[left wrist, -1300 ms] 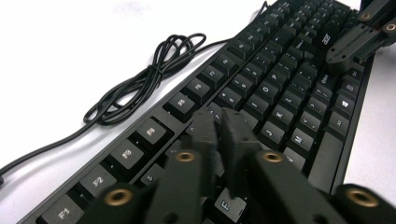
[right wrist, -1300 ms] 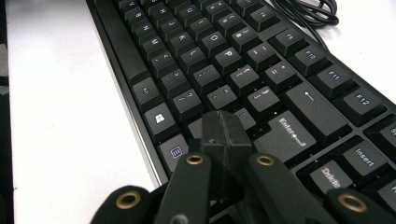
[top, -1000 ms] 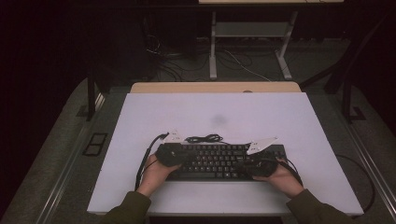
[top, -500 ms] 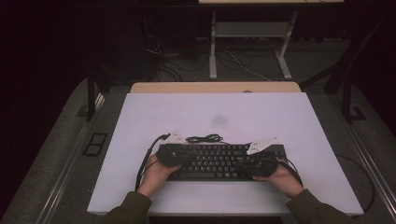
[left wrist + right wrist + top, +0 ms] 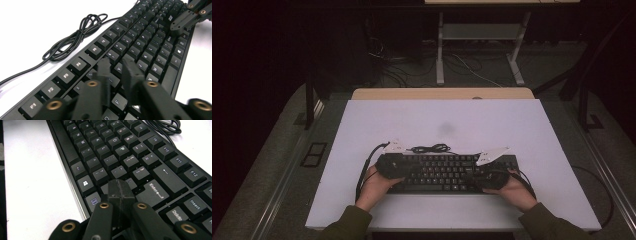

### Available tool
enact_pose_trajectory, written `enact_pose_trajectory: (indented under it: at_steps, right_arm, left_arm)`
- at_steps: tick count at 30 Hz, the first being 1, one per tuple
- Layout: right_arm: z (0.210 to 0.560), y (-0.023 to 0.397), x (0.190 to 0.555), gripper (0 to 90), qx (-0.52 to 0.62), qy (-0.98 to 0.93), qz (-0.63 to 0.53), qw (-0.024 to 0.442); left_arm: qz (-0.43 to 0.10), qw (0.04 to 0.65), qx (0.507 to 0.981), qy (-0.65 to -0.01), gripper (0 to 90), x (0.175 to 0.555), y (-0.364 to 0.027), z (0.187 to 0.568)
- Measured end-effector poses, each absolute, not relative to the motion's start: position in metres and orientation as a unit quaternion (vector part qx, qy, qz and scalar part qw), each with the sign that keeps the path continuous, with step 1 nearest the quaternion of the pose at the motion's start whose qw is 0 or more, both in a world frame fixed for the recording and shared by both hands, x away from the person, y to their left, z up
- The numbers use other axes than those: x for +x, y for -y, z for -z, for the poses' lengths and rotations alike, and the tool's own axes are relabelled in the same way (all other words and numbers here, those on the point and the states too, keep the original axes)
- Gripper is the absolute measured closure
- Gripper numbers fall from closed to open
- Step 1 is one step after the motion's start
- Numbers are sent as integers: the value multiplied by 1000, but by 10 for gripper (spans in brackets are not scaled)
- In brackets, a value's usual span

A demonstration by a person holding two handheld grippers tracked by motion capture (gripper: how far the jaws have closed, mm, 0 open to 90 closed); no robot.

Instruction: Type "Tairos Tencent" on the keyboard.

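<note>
A black keyboard [image 5: 447, 172] lies across the near part of the white table [image 5: 437, 120], and its black cable [image 5: 429, 148] is coiled just behind it. My left gripper [image 5: 403, 168] rests over the keyboard's left end. In the left gripper view its jaws [image 5: 117, 65] stand slightly apart above the letter keys [image 5: 140, 32]; they have just been opening and nothing is between them. My right gripper [image 5: 478, 176] is over the keyboard's right end. Its jaws [image 5: 120, 183] are pressed together, tips just above the keys beside Enter [image 5: 155, 191]. The right gripper [image 5: 176, 27] also appears far off in the left gripper view.
A wooden strip [image 5: 442, 93] runs along the table's far edge. Beyond it stand a metal desk frame [image 5: 479, 35] and loose floor cables [image 5: 472, 70]. White table surface stretches behind the keyboard and to both sides.
</note>
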State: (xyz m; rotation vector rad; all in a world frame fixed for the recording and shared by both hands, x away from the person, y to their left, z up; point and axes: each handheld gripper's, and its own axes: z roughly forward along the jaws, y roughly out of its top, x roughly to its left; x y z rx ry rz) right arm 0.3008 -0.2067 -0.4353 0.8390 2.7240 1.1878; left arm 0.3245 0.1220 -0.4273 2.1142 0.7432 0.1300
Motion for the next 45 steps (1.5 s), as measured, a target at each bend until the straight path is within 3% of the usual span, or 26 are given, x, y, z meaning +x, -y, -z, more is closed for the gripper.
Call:
enact_pose_trajectory:
  at_steps: [5, 9, 10, 27, 40, 45]
  right_arm:
    - [435, 207, 301, 891, 271, -882, -385, 27]
    - [435, 207, 301, 891, 271, -882, -385, 27]
    - [435, 207, 301, 892, 271, -882, -385, 27]
    - [427, 212, 303, 867, 284, -861, -421, 16]
    - [422, 204, 311, 442, 290, -845, -449, 19]
    - [420, 199, 316, 383, 291, -843, -452, 24]
  left_arm:
    - [-56, 438, 847, -296, 538, 321, -126, 427]
    - [-67, 439, 842, -307, 296, 318, -131, 427]
    - [-67, 440, 840, -309, 283, 318, -132, 427]
    - [-62, 448, 837, -309, 236, 313, -139, 429]
    - [-62, 448, 834, -315, 242, 310, -147, 428]
    - [-64, 445, 836, -314, 252, 309, -147, 429]
